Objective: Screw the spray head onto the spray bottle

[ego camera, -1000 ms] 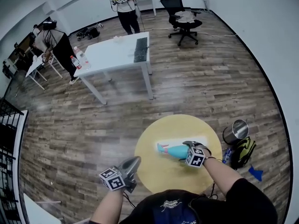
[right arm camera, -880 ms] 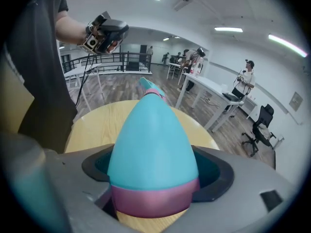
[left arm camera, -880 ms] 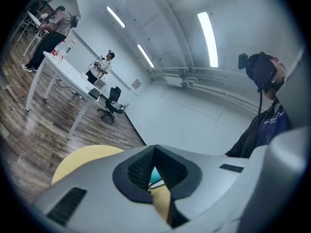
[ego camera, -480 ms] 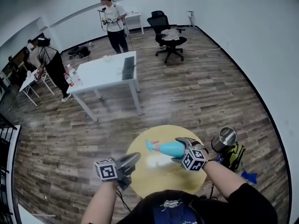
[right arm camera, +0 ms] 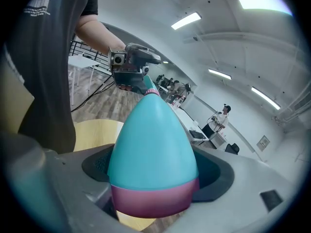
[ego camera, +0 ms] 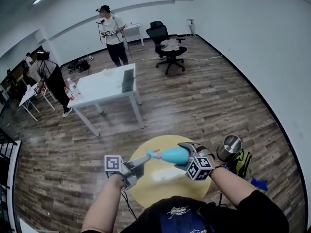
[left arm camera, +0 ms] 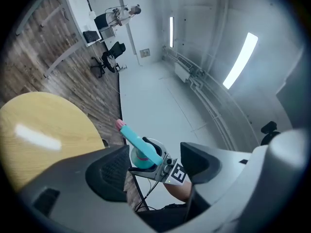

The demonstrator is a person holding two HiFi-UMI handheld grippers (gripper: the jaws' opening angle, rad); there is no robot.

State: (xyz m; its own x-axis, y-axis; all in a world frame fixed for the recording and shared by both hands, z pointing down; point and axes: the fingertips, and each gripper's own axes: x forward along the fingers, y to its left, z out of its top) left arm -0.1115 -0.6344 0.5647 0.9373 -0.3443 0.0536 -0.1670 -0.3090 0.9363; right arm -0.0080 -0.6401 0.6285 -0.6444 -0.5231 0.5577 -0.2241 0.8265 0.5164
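Teal spray bottle (ego camera: 171, 155) is up off the yellow desk (ego camera: 146, 191) now, its fat end clamped in the right gripper's (ego camera: 185, 155) fingers, neck pointing to nine o'clock. The left gripper (ego camera: 142, 161) has come to meet it, fingers just opened wide with nothing between them, likely ready to work the head end.

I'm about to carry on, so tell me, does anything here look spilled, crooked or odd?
Nothing looks spilled or broken. The one odd thing: the teal bottle is off the yellow table, held sideways in the air by the right tongs at its wide end.
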